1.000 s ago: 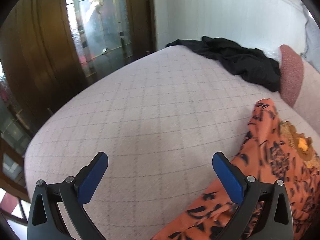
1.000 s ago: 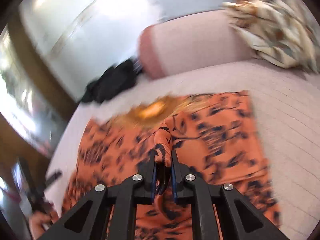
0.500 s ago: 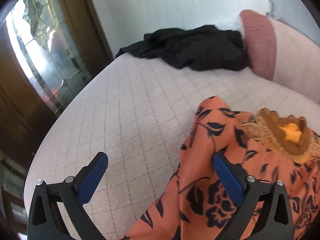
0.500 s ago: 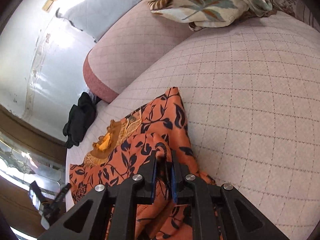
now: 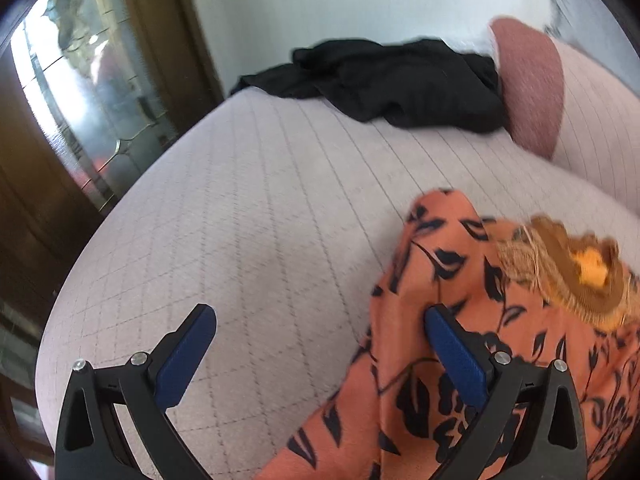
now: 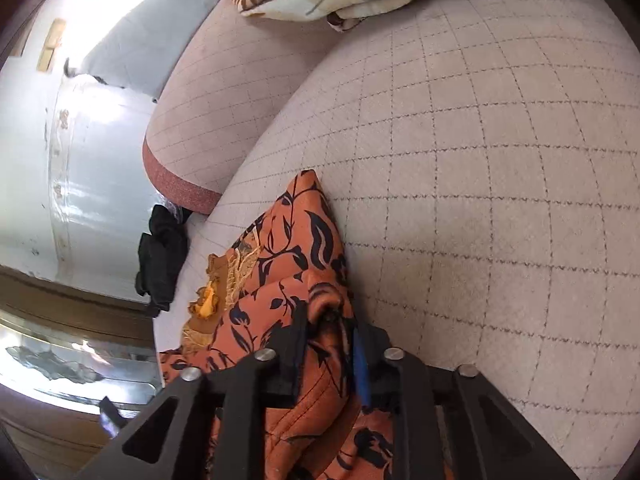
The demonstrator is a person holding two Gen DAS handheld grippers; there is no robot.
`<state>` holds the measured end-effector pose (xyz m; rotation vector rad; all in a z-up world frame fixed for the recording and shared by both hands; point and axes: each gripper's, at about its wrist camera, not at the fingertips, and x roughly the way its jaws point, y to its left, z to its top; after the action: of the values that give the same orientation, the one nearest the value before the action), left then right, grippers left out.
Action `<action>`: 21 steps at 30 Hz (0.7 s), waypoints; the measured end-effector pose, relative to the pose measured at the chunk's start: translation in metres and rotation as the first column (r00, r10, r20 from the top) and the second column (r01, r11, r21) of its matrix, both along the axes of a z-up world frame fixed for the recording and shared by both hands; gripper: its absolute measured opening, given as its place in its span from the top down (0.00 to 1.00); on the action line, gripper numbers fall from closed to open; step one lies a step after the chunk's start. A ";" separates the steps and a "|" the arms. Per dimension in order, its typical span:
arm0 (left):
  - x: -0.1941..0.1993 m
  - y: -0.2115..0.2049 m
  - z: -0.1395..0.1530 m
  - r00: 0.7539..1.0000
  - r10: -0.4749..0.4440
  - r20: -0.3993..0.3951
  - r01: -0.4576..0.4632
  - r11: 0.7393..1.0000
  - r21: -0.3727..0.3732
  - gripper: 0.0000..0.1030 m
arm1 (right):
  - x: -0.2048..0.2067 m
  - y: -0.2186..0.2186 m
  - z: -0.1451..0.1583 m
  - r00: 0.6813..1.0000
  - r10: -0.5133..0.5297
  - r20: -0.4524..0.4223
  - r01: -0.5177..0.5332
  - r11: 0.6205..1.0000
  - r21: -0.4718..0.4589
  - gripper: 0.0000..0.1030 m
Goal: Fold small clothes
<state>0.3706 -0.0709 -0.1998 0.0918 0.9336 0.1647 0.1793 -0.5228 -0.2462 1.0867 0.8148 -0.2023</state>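
Orange floral garment [image 5: 460, 320] lies on my quilted bed [image 5: 260, 220], its long axis running from near me toward the far bolster [image 5: 528, 84]. Open mattress spreads left to the rounded edge. My left gripper [image 5: 320, 354] gapes wide, empty. My right gripper [image 6: 328, 344] is opening, cloth bunched loosely between its pads.

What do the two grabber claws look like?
Both are black plastic. The left gripper has two finger arms with triangle-shaped holes, silver screws and flat blue pads. The right gripper looks the same, with a blue pad on its fingers.
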 end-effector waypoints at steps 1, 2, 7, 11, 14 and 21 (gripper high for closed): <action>0.000 -0.001 -0.002 1.000 -0.013 -0.006 0.013 1.000 -0.003 0.00 | -0.002 -0.002 0.002 1.000 -0.010 0.009 0.010 1.000 -0.010 0.58; 0.000 -0.002 -0.002 1.000 -0.028 -0.005 0.028 1.000 -0.014 0.00 | -0.004 -0.003 0.004 1.000 -0.017 0.016 0.017 1.000 -0.019 0.34; 0.001 0.005 -0.006 0.996 -0.089 -0.005 0.087 0.986 -0.139 0.72 | 0.001 0.007 0.013 0.999 0.014 0.053 -0.008 0.995 -0.099 0.34; 0.000 0.005 -0.007 0.993 -0.120 0.006 0.119 0.975 -0.190 0.89 | 0.021 0.018 -0.004 0.994 0.061 -0.091 -0.076 0.982 -0.172 0.69; -0.003 0.011 -0.002 0.995 -0.098 0.025 0.101 0.968 -0.230 0.91 | 0.021 0.019 -0.003 0.996 0.025 -0.087 -0.042 0.979 -0.198 0.78; -0.009 0.038 0.001 0.998 0.025 0.059 -0.018 0.992 -0.125 1.00 | 0.020 0.039 0.045 0.998 0.016 0.059 0.007 0.924 -0.383 0.92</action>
<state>0.3618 -0.0326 -0.1985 -0.0385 0.8827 0.1281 0.1994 -0.4839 -0.2011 0.7171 0.6866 -0.3098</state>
